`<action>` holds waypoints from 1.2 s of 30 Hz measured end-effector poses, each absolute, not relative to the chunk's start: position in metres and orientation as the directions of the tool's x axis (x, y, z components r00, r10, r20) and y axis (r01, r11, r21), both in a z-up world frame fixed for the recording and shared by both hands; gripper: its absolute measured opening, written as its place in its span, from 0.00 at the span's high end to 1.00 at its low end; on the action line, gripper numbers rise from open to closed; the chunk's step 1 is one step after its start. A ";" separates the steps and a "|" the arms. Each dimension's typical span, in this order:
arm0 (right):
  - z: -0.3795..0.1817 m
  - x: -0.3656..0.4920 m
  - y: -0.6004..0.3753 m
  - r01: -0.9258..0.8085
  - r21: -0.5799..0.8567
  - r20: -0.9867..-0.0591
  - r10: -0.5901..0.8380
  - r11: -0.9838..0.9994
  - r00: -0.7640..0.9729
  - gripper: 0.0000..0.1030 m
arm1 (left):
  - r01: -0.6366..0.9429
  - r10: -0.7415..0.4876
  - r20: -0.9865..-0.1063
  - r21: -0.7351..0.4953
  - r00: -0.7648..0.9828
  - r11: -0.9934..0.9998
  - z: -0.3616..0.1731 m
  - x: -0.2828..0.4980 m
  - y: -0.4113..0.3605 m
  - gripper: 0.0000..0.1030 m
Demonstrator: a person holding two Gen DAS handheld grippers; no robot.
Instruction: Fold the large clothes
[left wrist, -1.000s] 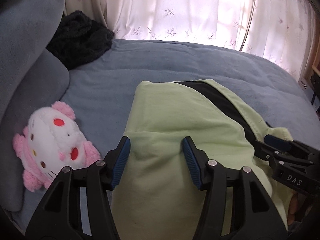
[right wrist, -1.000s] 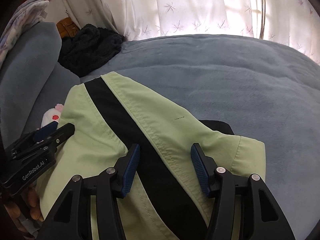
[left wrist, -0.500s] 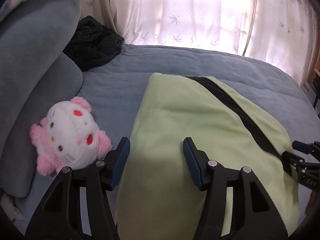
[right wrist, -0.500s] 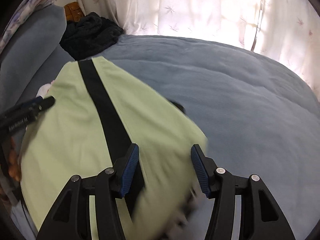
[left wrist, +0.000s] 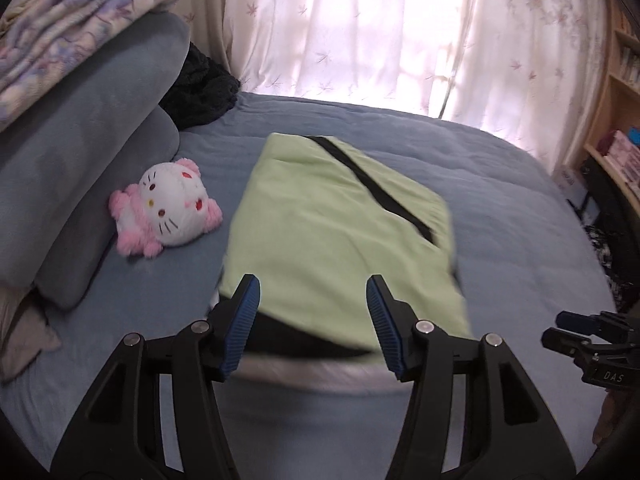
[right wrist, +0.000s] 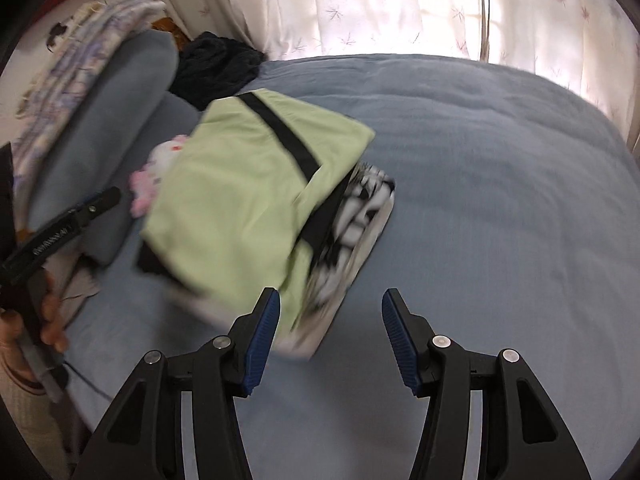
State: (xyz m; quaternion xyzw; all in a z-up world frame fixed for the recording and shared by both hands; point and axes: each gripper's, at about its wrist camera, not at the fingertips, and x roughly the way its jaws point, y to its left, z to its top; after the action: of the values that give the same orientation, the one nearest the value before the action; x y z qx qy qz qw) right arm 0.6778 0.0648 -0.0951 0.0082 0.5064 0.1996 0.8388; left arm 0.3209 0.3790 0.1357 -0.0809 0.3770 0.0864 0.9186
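- L gripper (left wrist: 312, 316): jaws apart, nothing between the pads — it hangs over the near edge of the folded green garment (left wrist: 340, 232), not touching that I can see.
- R gripper (right wrist: 330, 332): jaws apart too, empty, over bare blue bedding (right wrist: 500, 200) just off the stack's near right corner.
- Garment lies folded flat toward the left side of the bed, black stripe (right wrist: 280, 132) running diagonally across its top. It sits on a black-and-white patterned piece (right wrist: 356, 220) that sticks out along the right edge; a dark layer shows under the near edge as well.
- Plush toy (left wrist: 168, 208) just beside the garment's left edge, against the grey pillows (left wrist: 80, 160). Dark knit bundle (left wrist: 200, 88) well apart at the far left corner.
- My read: fold on this piece looks done; step in hand is clearing both grippers off w/o disturbing it.
- To do it well — I'd keep both jaws apart and lift clear of the cloth so no pad snags the near hem.
- Near edge is blurred, can't tell if the layers are squared; I'd check that before the next item.
- Risk: dragging the top layer off the patterned piece below.
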 end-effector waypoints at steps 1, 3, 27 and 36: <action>-0.086 0.666 0.059 -0.327 0.221 -0.846 0.348 0.919 0.405 0.47 | -0.214 0.096 -0.701 -0.083 0.706 0.973 0.144 0.304 0.368 0.49; -0.066 0.636 0.047 -0.340 0.216 -0.841 0.351 0.915 0.411 0.44 | -0.205 0.096 -0.692 -0.077 0.716 0.976 0.160 0.279 0.350 0.49; -0.017 0.222 -0.131 -0.282 0.205 -0.726 0.339 0.937 0.598 0.21 | -0.068 0.000 -0.600 -0.091 0.800 0.994 0.167 -0.035 0.096 0.22; -0.076 0.135 -0.180 -0.108 0.160 -0.716 0.191 0.981 0.671 0.16 | -0.101 0.014 -0.617 -0.106 0.787 0.989 0.105 -0.070 0.055 0.22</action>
State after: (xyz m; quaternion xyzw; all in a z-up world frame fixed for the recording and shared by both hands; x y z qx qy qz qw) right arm 0.1345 -0.1802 -0.0761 0.0520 0.3972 0.0820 0.9126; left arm -0.0697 0.0547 0.1050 -0.0665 0.3251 0.0305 0.9429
